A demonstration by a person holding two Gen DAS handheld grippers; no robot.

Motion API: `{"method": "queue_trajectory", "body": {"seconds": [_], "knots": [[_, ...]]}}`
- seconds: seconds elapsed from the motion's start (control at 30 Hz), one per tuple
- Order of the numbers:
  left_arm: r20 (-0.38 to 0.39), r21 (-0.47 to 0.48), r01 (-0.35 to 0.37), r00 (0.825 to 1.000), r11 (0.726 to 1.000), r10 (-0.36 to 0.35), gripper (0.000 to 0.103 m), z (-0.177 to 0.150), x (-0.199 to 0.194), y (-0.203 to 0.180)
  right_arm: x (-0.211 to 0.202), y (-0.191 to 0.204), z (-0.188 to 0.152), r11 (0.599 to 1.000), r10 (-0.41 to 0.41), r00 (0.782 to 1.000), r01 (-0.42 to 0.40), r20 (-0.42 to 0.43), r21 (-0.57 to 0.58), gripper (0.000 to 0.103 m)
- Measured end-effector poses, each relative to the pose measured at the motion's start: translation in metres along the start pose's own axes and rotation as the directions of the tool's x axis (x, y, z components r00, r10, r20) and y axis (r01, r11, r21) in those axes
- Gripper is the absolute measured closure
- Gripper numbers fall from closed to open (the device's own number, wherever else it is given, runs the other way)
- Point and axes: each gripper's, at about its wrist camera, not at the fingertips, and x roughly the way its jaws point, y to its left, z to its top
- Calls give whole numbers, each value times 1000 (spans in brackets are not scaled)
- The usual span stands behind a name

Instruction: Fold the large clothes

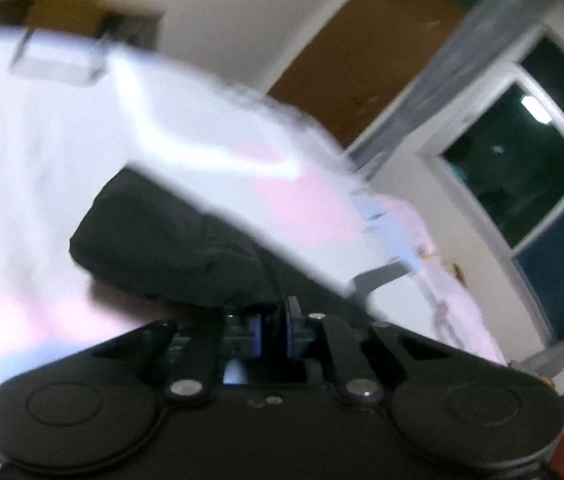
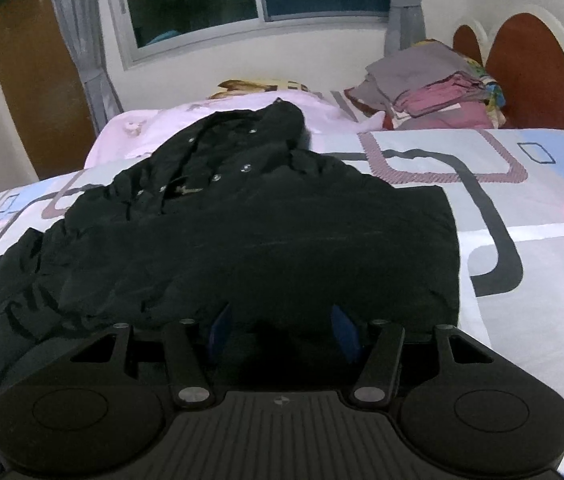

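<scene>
The black jacket (image 2: 266, 236) lies spread on the patterned bedspread (image 2: 522, 264), its long axis running from the near hem, directly at the right gripper (image 2: 282, 328), away to the collar, which points toward the window (image 2: 258, 0). One sleeve trails off the jacket's left side toward the bed edge.

The right gripper stands released, its blue pads apart and straddling the near hem; nothing is pinched between them.

In the blurred left wrist view, the left gripper (image 1: 276, 332) is clenched, its pads almost together just below a dark bulge of the jacket (image 1: 170, 240). Whether fabric is caught between them cannot be told.

Judgement: the right hand is squarely at the hem, so a lengthwise fold toward the collar would start there.

A stack of folded clothes (image 2: 434, 88) sits beyond the jacket's collar, well apart.
</scene>
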Motion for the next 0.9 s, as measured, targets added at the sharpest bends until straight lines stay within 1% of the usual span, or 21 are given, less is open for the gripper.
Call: {"method": "queue_trajectory", "body": {"seconds": [0.03, 0.1, 0.13, 0.2, 0.27, 0.3, 0.37, 0.43, 0.47, 0.5, 0.53, 0.57, 0.67, 0.7, 0.73, 0.77, 0.8, 0.83, 0.87, 0.9], "knots": [[11, 32, 34, 999, 999, -34, 95, 2, -1, -14, -1, -3, 1, 1000, -5, 1000, 5, 6, 8, 47], [20, 140, 106, 994, 984, -110, 95, 4, -1, -60, -4, -10, 5, 999, -12, 1000, 11, 22, 36, 47], [8, 183, 158, 987, 970, -162, 96, 2, 0, -84, -6, -13, 6, 999, -7, 1000, 6, 28, 46, 47], [-50, 273, 257, 966, 927, -253, 96, -13, 2, -139, -9, -22, 11, 997, -13, 999, 10, 45, 74, 47], [-126, 341, 369, 929, 864, -347, 96, -38, 2, -193, -10, -31, 16, 994, -20, 998, 14, 55, 110, 47], [-172, 371, 421, 907, 828, -384, 96, -55, 2, -220, -11, -36, 19, 991, -22, 998, 13, 61, 131, 47], [-271, 443, 506, 862, 740, -428, 96, -97, 0, -274, -15, -44, 24, 987, -22, 997, 10, 75, 158, 47], [-360, 506, 565, 825, 652, -436, 96, -142, -2, -317, -21, -53, 27, 985, -28, 995, 12, 91, 174, 47], [-407, 523, 591, 806, 615, -429, 96, -163, -2, -334, -23, -59, 28, 982, -30, 995, 11, 97, 186, 47], [-456, 551, 607, 794, 572, -403, 97, -188, -1, -353, -26, -64, 29, 980, -33, 994, 13, 100, 196, 47], [-489, 566, 619, 784, 545, -383, 97, -207, 2, -364, -28, -71, 29, 978, -39, 994, 17, 104, 209, 47], [-528, 574, 634, 770, 519, -358, 97, -229, 4, -374, -31, -77, 29, 975, -45, 993, 20, 108, 220, 47], [-609, 607, 657, 746, 447, -268, 97, -281, 3, -388, -37, -97, 27, 963, -50, 993, 21, 105, 269, 47], [-630, 617, 661, 740, 427, -235, 96, -296, 5, -391, -39, -103, 26, 960, -52, 993, 21, 104, 279, 47], [-642, 628, 663, 737, 408, -210, 95, -309, 7, -390, -41, -108, 25, 958, -47, 993, 16, 104, 285, 47], [-651, 631, 670, 731, 390, -203, 84, -320, 4, -391, -43, -111, 24, 957, -44, 994, 12, 104, 290, 47], [-655, 627, 682, 723, 377, -218, 78, -319, -1, -381, -44, -115, 23, 955, -48, 994, 16, 102, 296, 47], [-659, 630, 689, 719, 359, -223, 67, -324, -7, -373, -44, -117, 22, 953, -55, 993, 23, 101, 301, 47], [-658, 642, 688, 721, 338, -217, 65, -327, -11, -370, -44, -120, 20, 951, -56, 994, 24, 95, 309, 47], [-658, 639, 693, 717, 334, -231, 64, -324, -17, -368, -42, -122, 19, 947, -41, 995, 10, 91, 321, 47]]}}
